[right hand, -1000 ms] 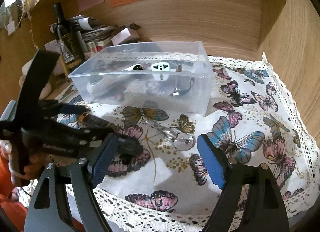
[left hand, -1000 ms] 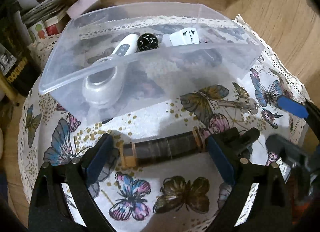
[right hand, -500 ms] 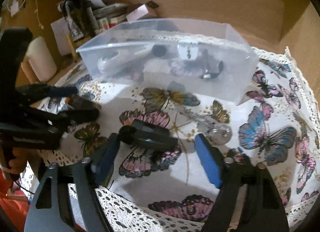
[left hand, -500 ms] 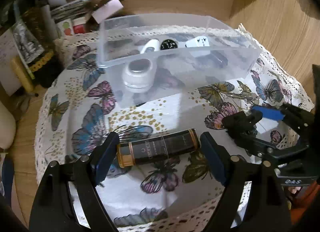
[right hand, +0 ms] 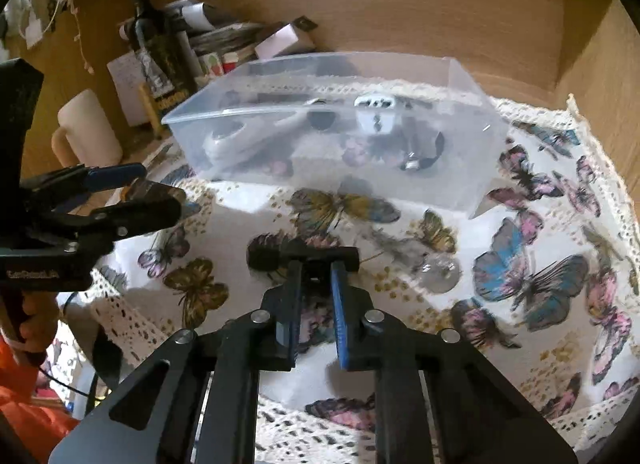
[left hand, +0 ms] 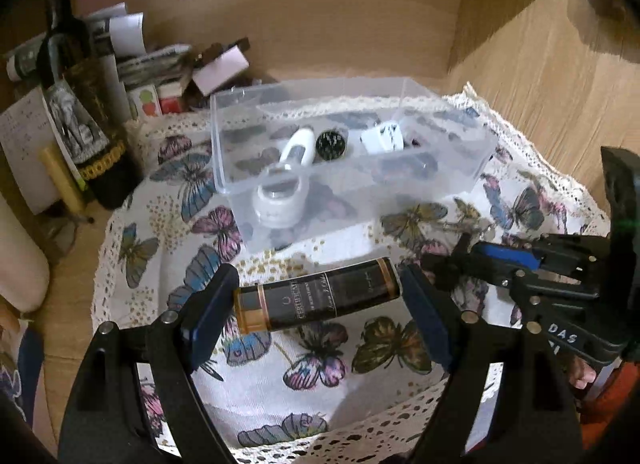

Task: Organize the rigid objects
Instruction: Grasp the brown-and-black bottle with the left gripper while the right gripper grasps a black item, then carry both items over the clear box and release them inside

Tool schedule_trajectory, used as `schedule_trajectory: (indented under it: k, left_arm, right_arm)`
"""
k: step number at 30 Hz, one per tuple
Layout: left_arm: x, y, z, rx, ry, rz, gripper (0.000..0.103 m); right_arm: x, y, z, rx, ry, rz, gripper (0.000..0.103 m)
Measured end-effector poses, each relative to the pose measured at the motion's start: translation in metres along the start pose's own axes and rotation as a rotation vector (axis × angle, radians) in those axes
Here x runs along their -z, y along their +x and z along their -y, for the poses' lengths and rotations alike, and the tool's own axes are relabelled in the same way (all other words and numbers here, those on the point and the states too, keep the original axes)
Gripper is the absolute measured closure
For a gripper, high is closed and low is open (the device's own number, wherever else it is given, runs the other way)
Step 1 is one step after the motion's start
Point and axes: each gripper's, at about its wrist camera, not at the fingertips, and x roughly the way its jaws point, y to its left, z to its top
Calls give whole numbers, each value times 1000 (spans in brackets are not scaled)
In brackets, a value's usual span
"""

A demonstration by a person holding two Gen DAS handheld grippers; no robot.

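Observation:
A dark cylindrical bottle with gold bands (left hand: 320, 299) is held crosswise between my left gripper's (left hand: 318, 310) pads, lifted above the butterfly cloth. My right gripper (right hand: 314, 264) is shut on a small black object (right hand: 308, 255) just over the cloth. A clear plastic bin (left hand: 344, 160) behind holds a white round device (left hand: 280, 200), a black disc (left hand: 330, 143) and a white adapter (left hand: 382, 137). The bin shows in the right wrist view (right hand: 332, 136) too. A silver keyring piece (right hand: 440, 273) lies on the cloth right of my right gripper.
A wine bottle (left hand: 80, 104), papers and small boxes (left hand: 160, 64) crowd the back left. A cream mug (right hand: 86, 132) stands at left. Wooden walls enclose the back and right. The lace cloth edge (right hand: 320, 428) runs along the front.
My left gripper closed on the bottle's ends and lifted it back from the bin. My right gripper moved over the black object and shut on it.

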Motion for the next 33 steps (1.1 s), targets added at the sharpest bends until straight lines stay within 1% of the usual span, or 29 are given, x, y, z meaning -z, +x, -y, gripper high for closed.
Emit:
schedule_trajectory:
  k: [4, 9, 10, 15, 20, 24, 27, 30, 33]
  left_arm:
    - [-4, -5, -1, -7, -4, 26, 20]
    - [-4, -3, -4, -8, -18, 24, 20]
    - [-4, -2, -4, -8, -22, 22, 20]
    - [-3, 0, -6, -19, -27, 23, 20]
    - [-14, -7, -7, -20, -32, 62, 20]
    - [-32, -15, -3, -26, -22, 114, 20]
    - [-48, -17, 1, -39, -11, 148, 20]
    - [-63, -12, 4, -45, -1, 164, 20]
    - [-77, 2, 5, -32, -3, 148, 20]
  right_arm:
    - [3, 3, 0, -10, -6, -20, 90]
    - [5, 9, 0, 5, -5, -24, 91]
    - [4, 8, 0, 10, 0, -14, 93]
    - [1, -2, -1, 20, -3, 32, 93]
    - [-14, -23, 0, 28, -4, 108, 93]
    - [-33, -41, 5, 60, -11, 186, 93]
    - [-49, -46, 11, 93, -15, 230, 93]
    - [-62, -44, 19, 112, -9, 251, 93]
    - [-74, -34, 26, 128, -6, 250, 93]
